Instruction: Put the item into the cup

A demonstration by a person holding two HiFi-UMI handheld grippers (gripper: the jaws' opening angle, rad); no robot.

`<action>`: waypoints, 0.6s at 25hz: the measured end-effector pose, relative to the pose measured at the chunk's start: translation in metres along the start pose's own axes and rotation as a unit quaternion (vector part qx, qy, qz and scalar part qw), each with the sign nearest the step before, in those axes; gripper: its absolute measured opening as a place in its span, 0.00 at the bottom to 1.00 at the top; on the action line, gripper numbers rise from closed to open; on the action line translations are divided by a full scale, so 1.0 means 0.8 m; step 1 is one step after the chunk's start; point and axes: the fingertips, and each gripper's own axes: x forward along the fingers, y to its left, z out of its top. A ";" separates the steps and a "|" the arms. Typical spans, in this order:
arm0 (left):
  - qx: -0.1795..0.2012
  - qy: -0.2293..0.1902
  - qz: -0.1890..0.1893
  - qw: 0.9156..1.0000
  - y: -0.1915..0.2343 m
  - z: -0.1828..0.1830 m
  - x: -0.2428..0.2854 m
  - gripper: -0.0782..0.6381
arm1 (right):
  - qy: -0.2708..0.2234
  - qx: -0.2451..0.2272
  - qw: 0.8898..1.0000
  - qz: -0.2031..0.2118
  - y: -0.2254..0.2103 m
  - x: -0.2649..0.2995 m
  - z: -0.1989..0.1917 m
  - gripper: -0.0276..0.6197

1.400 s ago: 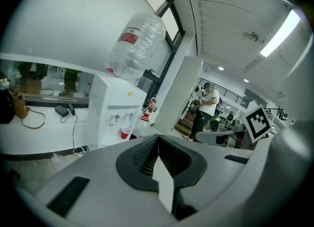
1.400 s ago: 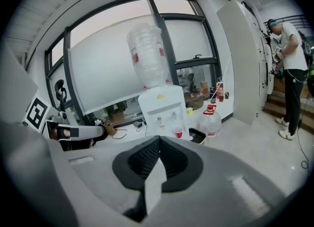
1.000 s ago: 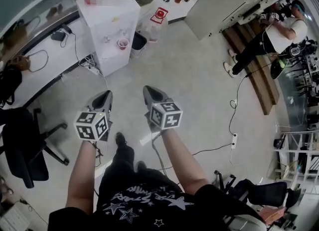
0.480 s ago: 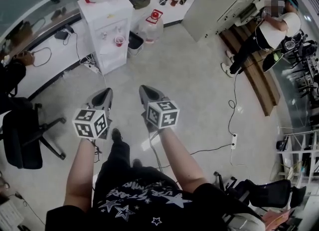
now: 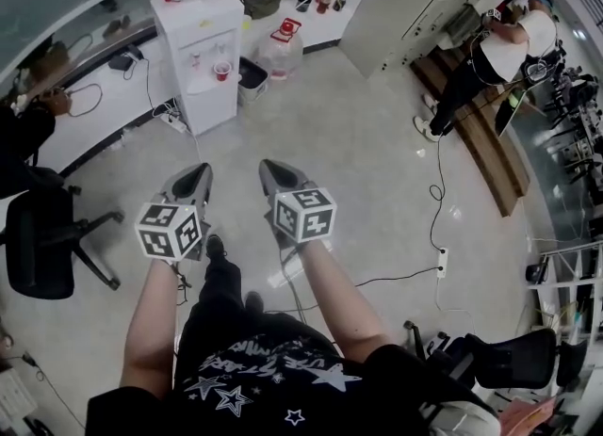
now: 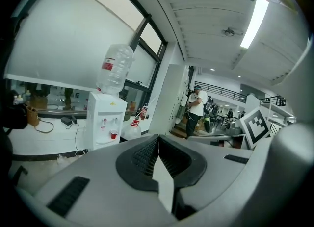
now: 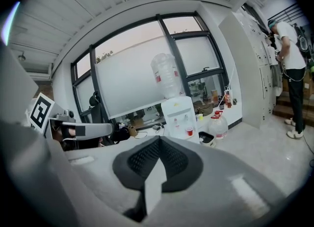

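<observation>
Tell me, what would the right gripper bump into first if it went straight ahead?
Probably the white water dispenser with the red cup on its ledge. The right gripper, shut and empty, points roughly at it, and nothing nearer shows in between, though depth is hard to judge.

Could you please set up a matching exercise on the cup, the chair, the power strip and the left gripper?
Things:
1. cup
2. chair
3. power strip
4. left gripper

States and places:
A. fingers shut, nothing between them
B. red, in the dispenser's recess
C. black, at the head view's left edge
D. white, on the floor at the person's right

Pairs: 1-B, 2-C, 3-D, 4-A
</observation>
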 end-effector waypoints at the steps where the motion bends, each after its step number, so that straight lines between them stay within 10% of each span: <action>1: 0.001 -0.002 0.000 1.000 -0.009 -0.003 -0.008 0.12 | 0.001 -0.002 1.000 0.001 0.003 -0.011 -0.004 0.04; 15: 0.014 -0.018 -0.012 1.000 -0.093 -0.032 -0.081 0.12 | -0.022 -0.018 0.999 0.014 0.037 -0.110 -0.029 0.04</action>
